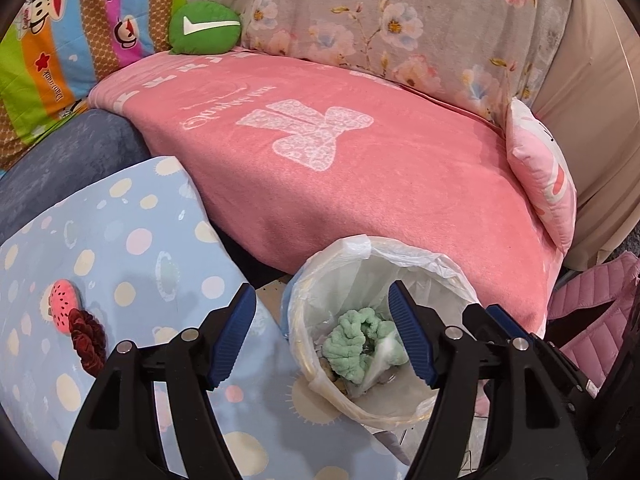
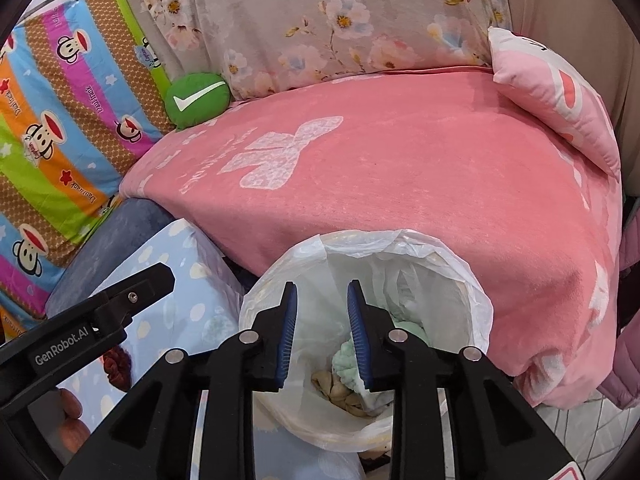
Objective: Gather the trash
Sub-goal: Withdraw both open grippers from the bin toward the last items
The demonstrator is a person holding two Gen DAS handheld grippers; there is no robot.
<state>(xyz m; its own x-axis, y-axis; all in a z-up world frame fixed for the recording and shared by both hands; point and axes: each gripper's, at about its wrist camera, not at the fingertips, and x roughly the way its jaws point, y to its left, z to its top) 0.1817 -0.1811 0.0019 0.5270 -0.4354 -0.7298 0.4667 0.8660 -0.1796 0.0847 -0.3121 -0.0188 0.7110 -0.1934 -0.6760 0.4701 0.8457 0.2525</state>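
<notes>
A small bin lined with a white plastic bag (image 1: 352,252) stands on the floor against the pink bed; it also shows in the right wrist view (image 2: 460,280). Inside lie a mint green fluffy scrunchie (image 1: 352,344) (image 2: 344,360) and some brown scraps (image 2: 336,392). My left gripper (image 1: 322,336) is open and empty above the bin's left rim. My right gripper (image 2: 322,336) is open with a narrower gap, empty, right over the bin's mouth. A pink watermelon-pattern item (image 1: 64,312) and a dark red scrunchie (image 1: 86,340) lie on the blue dotted cushion (image 1: 132,248) at the left.
A pink blanket (image 1: 340,152) covers the bed behind the bin. A green round pillow (image 1: 205,28), a floral quilt (image 1: 400,20), a striped cartoon quilt (image 1: 72,28) and a pink pillow (image 1: 540,184) lie around it. A pink padded jacket (image 1: 592,312) hangs at the right.
</notes>
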